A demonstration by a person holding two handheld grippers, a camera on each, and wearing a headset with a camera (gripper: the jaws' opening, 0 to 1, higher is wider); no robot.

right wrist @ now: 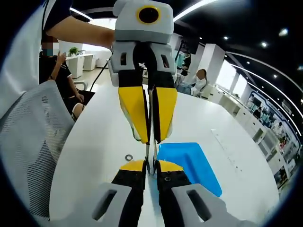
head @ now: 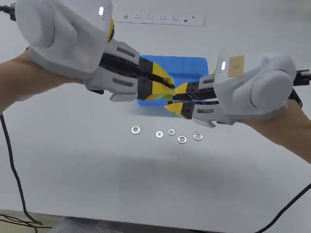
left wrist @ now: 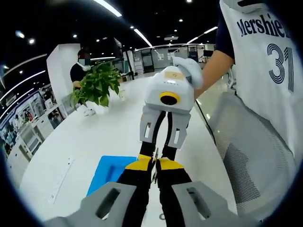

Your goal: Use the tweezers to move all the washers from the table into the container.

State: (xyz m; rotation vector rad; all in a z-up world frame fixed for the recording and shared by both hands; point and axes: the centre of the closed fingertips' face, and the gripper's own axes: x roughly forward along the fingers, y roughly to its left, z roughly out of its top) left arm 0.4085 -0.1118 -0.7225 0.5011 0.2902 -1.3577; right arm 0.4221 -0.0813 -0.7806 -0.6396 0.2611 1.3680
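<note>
Nearest, on the front part of the table (head: 73, 184): a loose row of five washers (head: 171, 132), lying flat, each apart from the next, none lifted.

Just beyond and above them, clear of the table top: the left gripper (head: 167, 82) and the right gripper (head: 173, 99), nose to nose. Between them, best seen in the right gripper view, the tweezers (right wrist: 150, 151), a thin metal strip running from the left pair of jaws into the right pair. Both pairs drawn together and, by the look of it, pinched on the tweezers from opposite ends.

Behind the grippers: the blue container (head: 187, 68), partly hidden, with no washer to be seen on its visible part. Farthest back, a white power strip (head: 160, 18).

Judged as the opening step: getting the tweezers into a working hold, before any washer is taken. Next move calls for leaving the tweezers in one gripper with the points facing down, then lowering them over a washer at the end of the row. Needs a careful pinch across the ring, since so flat and thin a thing would slip easily, then a lift over the container wall.
</note>
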